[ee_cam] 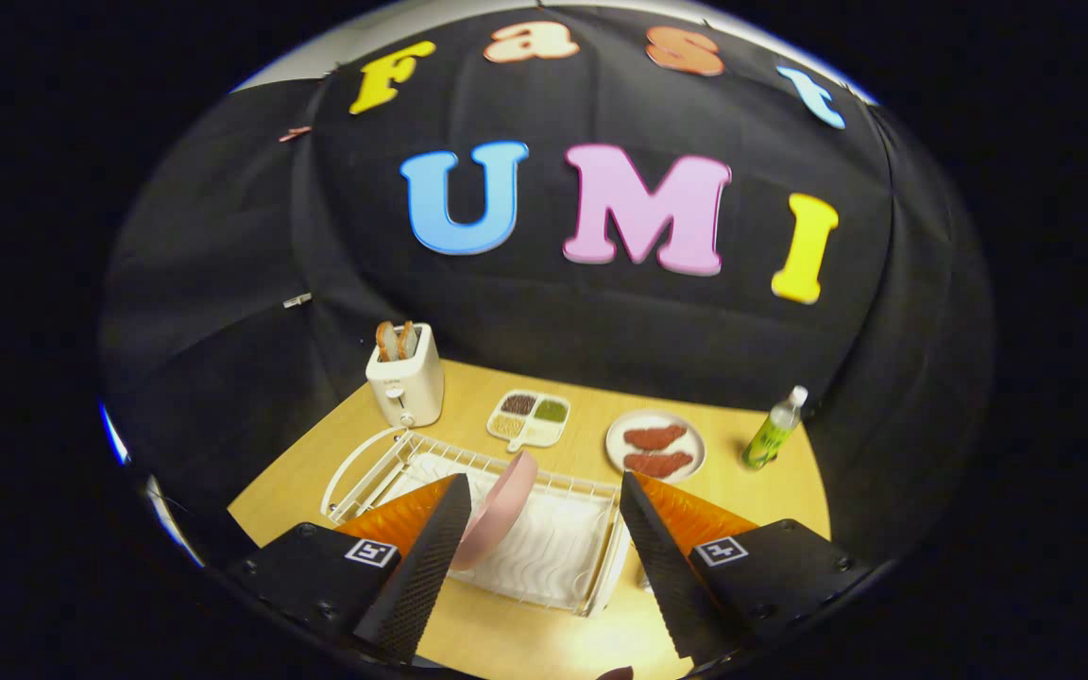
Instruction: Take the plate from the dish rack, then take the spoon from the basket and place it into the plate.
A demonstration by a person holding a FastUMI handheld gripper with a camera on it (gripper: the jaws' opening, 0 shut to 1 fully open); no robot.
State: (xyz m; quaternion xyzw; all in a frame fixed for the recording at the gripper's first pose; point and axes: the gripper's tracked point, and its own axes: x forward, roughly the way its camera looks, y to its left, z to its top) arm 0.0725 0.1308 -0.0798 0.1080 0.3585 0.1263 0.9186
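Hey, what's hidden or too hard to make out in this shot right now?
- Pink plate in the dish rack: lower edge covered by one finger of the open gripper.
- Dish rack: near corners covered by both fingers.
- Sectioned tray: contents too small to identify.

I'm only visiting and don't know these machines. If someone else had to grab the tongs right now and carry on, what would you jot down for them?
Tongs: open, holding nothing, hovering over the dish rack, their fingers spread either side of its tray.
Pink plate: standing on edge in the rack, leaning, just ahead of the one finger and not gripped.
Spoon and basket: I cannot point to either from here.
Done: nothing yet; the plate is still in the rack.
Left: close on the plate and lift it out, set it down, then find the spoon, take it from the basket and put it in the plate.
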